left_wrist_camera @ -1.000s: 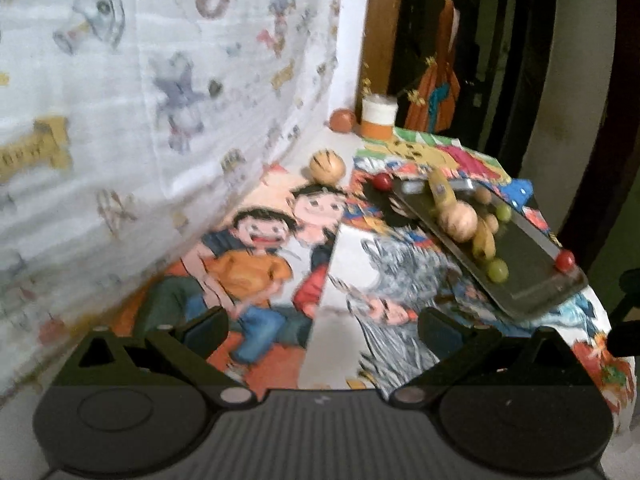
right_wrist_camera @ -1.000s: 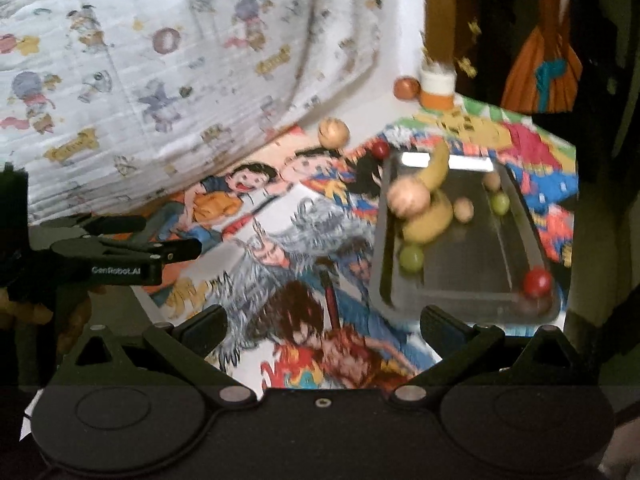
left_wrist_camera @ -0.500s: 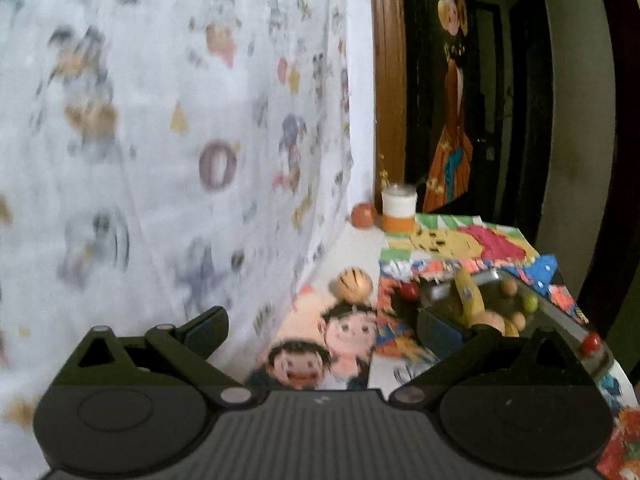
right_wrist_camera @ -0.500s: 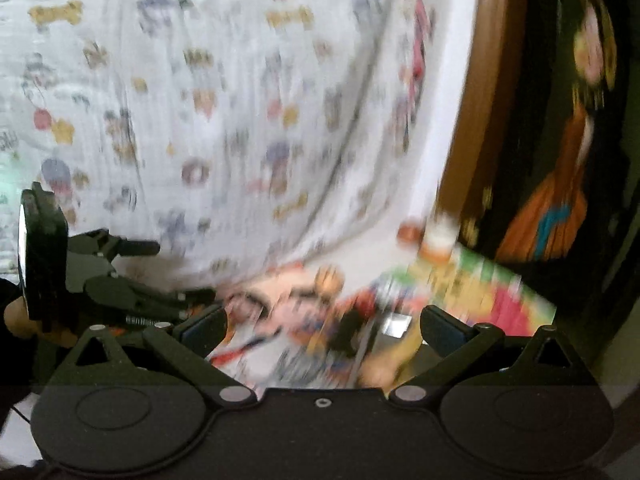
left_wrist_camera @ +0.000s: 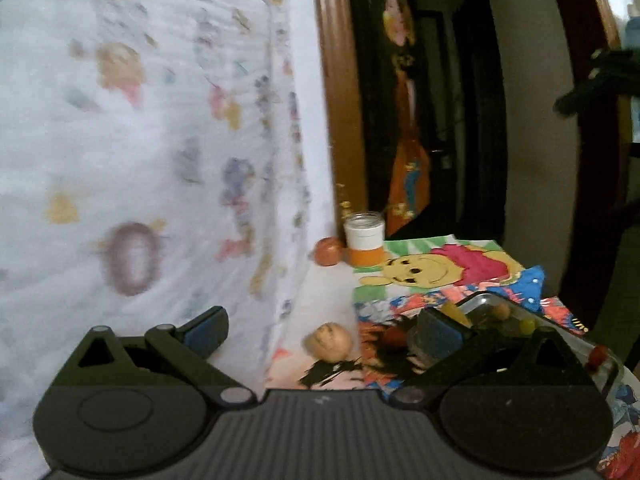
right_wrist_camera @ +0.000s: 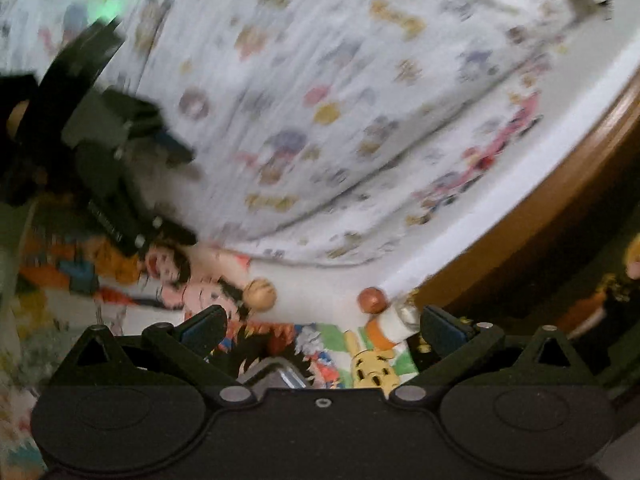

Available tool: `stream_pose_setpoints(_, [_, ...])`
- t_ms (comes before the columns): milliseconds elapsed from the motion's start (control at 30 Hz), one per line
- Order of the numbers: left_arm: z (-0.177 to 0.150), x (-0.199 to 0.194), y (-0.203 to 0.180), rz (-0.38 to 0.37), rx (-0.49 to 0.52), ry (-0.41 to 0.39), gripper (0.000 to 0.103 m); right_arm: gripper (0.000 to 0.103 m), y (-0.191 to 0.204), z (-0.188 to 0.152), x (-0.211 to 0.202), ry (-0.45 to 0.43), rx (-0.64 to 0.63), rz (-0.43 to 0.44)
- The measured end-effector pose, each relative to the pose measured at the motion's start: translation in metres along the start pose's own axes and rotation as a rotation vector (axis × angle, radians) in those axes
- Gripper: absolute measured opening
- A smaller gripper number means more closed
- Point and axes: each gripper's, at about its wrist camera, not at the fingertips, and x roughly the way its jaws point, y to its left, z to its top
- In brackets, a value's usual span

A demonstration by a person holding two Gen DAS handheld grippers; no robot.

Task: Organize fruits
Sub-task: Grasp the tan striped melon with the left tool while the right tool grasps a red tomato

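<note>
Between the wide-spread left claw [left_wrist_camera: 320,330] fingers — tan fruit [left_wrist_camera: 329,341], untouched.

Empty, parted tongs [left_wrist_camera: 320,328] above tray [left_wrist_camera: 486,300]

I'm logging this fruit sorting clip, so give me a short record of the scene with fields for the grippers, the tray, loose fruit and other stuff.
left gripper: open, holding nothing
right gripper: open, holding nothing
tray: metal, on the cartoon cloth, partly hidden behind the left gripper's finger
fruit in tray: a small green one, a red one near its edge
loose fruit: tan round fruit, reddish-brown fruit beside the jar
other: white and orange jar
image quality: right wrist view blurred
</note>
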Motion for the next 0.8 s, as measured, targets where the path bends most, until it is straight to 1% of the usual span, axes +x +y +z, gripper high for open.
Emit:
stream_pose_setpoints(100, [-0.005,0.028,-0.003,-0.011,-0.020,0.029,0.103,0.102,0.003,-0.021,0.033,-0.017,-0.018,0.053])
stream_pose_setpoints(167, [-0.010,0.049,-0.008,-0.016,-0.024,0.067,0.103,0.102,0.006,-0.037,0.055,-0.024,-0.026,0.084])
stream_pose_setpoints(300, [-0.020,0.090,-0.021,0.007,0.034,0.115,0.103,0.102,0.011,-0.066,0.099,-0.014,-0.023,0.120])
stream_pose_setpoints(400, [-0.024,0.119,-0.025,0.018,0.021,0.148,0.103,0.099,0.011,-0.081,0.133,0.009,0.020,0.133])
stream_pose_setpoints(467, [-0.025,0.136,-0.022,0.024,-0.013,0.161,0.103,0.096,0.007,-0.088,0.151,0.018,0.073,0.144])
stream_pose_setpoints(533, [-0.024,0.154,-0.020,0.023,-0.053,0.185,0.103,0.095,0.002,-0.092,0.167,0.020,0.125,0.159])
stream_pose_setpoints(600, [-0.026,0.170,-0.017,0.032,-0.098,0.204,0.102,0.089,-0.002,-0.096,0.185,0.026,0.173,0.185])
stream_pose_setpoints(633, [-0.027,0.176,-0.014,0.032,-0.116,0.210,0.102,0.088,-0.002,-0.098,0.193,0.031,0.188,0.199])
stream_pose_setpoints(700, [-0.030,0.190,-0.012,0.026,-0.147,0.231,0.099,0.080,0.000,-0.102,0.210,0.044,0.199,0.213])
stream_pose_setpoints(800, [-0.035,0.206,-0.008,0.017,-0.177,0.255,0.095,0.071,0.004,-0.107,0.228,0.064,0.213,0.226])
